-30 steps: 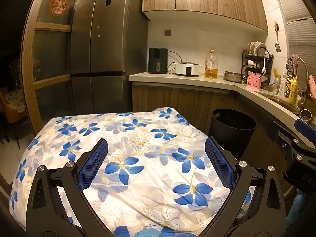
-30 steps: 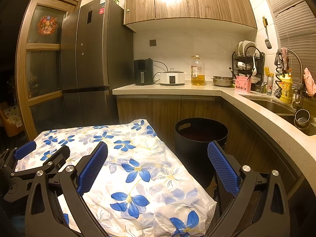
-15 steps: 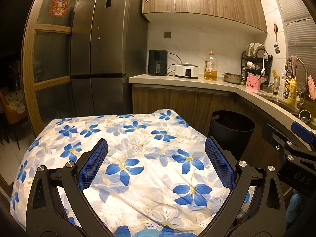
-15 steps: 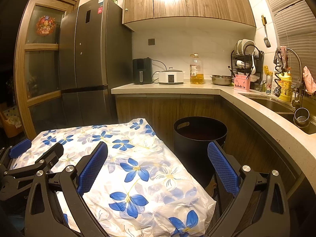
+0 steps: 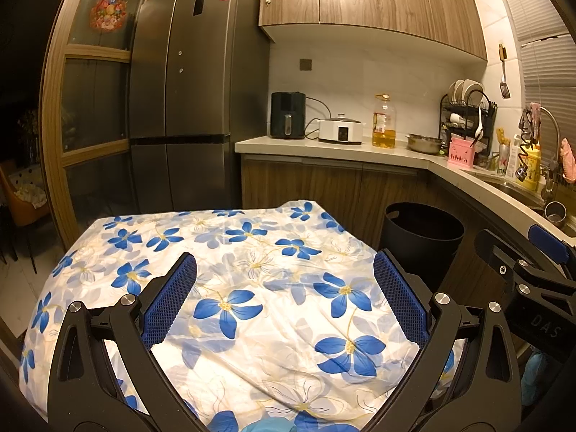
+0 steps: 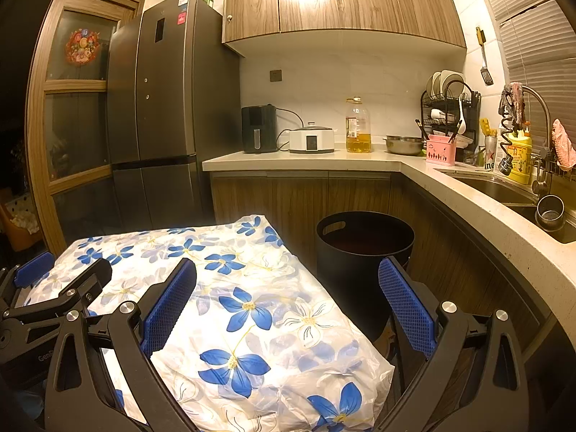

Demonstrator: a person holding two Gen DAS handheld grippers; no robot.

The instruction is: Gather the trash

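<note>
Both grippers wide open, nothing held: left gripper hovers over the middle of the floral tablecloth, right gripper straddles the table's right edge, with the black trash bin on the floor just beyond its right finger, apart from the table; no loose trash visible on the cloth. Readable text: "DAS" on the right gripper's body in the left wrist view, "Gen…" partly cut off on the left gripper's body in the right wrist view; fridge stickers too small to read. Dim kitchen: wood cabinets, L-shaped counter with air fryer, oil bottle, sink to the right.
</note>
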